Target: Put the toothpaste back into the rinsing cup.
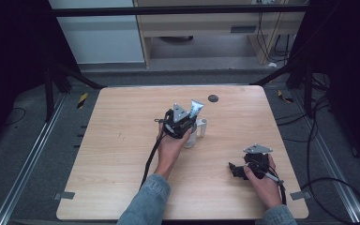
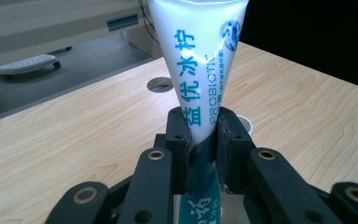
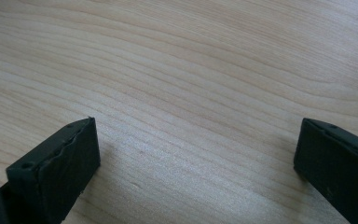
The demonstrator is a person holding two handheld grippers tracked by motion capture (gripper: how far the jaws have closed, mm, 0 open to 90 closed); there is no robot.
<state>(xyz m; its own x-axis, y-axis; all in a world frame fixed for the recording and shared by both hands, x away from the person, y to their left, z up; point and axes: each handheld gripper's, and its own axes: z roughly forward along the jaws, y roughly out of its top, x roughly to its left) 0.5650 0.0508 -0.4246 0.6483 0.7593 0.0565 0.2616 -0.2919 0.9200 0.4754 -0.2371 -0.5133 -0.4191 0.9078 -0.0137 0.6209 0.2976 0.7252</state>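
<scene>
A light wooden table [image 1: 122,154] stands on a grey floor, with a dark round grommet hole [image 1: 213,98] near its far edge.

Left of centre, the left gripper [image 1: 183,123] is held above a white cup [image 1: 191,138] with a handle. The left gripper view shows its jaws clamped on a toothpaste tube [image 2: 200,60], pinching the narrow lower body while the flat crimped end fans out above. The tube stands upright, its lower end pointing down toward the cup [image 2: 245,122], whose rim shows just behind the right jaw. Gripping low on the tube likely keeps it vertical for seating in the cup; whether its base already rests inside cannot be told.

Toward the right, the right gripper [image 1: 236,169] lies low over the table near the front edge, well apart from the cup. The right gripper view shows its jaws spread wide over bare wood [image 3: 191,93], holding nothing. This placement probably keeps it clear of the working area.
</scene>
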